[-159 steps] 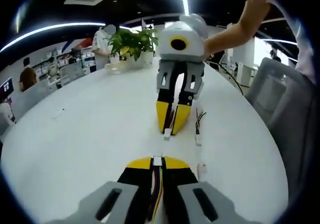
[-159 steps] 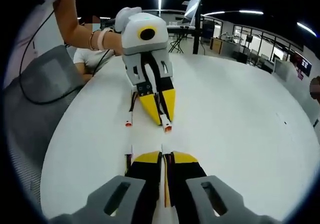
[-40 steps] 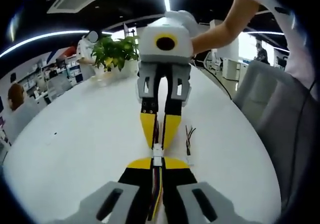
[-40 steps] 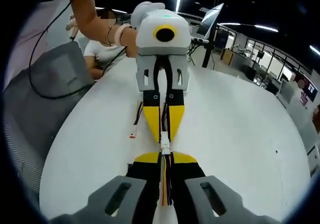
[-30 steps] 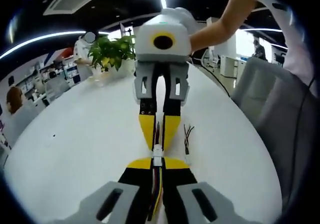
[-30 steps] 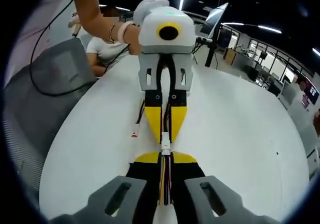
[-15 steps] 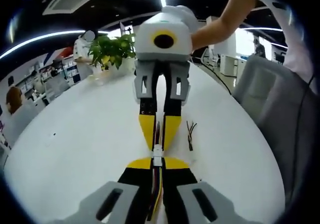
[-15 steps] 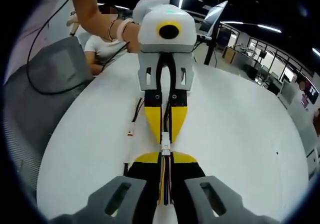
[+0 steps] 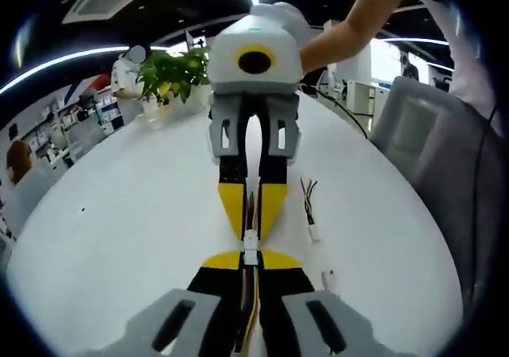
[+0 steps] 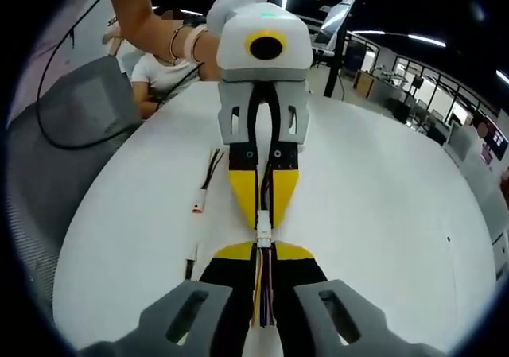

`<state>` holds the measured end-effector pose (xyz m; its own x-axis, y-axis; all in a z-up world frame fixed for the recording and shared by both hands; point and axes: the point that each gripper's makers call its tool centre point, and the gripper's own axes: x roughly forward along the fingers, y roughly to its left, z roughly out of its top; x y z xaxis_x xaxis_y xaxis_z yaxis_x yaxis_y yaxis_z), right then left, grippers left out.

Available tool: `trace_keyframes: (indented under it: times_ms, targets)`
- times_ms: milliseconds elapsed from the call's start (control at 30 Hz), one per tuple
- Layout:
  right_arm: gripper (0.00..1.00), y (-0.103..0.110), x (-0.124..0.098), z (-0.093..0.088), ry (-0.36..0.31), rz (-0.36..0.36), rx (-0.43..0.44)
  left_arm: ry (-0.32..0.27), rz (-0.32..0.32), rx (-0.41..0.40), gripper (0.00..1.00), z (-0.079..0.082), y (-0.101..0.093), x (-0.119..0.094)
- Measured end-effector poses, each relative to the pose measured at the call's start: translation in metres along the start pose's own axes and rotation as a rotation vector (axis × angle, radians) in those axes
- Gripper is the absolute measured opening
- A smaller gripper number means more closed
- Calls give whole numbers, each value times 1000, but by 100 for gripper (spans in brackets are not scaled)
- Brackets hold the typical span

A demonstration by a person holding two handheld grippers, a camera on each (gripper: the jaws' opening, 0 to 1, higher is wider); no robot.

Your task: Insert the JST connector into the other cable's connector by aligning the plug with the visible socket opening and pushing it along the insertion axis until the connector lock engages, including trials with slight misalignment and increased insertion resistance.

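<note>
Since five seconds ago, both grippers have closed the gap: tips now meet over the white table. Left gripper clenches one wired connector; right gripper clenches the other. The joined white connectors lie tip to tip, long axis running straight along both jaws. A spare cable lies beside them.

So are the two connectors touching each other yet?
Touching. In the right gripper view the left gripper's connector meets the right gripper's connector with no gap between them; whether the lock has engaged cannot be told.
</note>
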<state>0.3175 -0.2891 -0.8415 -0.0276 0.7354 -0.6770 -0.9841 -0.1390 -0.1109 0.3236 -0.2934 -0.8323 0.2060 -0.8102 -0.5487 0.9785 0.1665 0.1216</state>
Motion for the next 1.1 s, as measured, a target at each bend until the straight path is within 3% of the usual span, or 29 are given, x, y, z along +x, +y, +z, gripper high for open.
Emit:
trace_keyframes:
  times_ms: [267, 1100]
  targets:
    - [3, 2, 3, -6, 7, 13, 15, 5, -14, -36, 0, -5, -1, 5]
    - [5, 5, 7, -9, -5, 23, 81, 26, -13, 6, 0, -9, -4, 9]
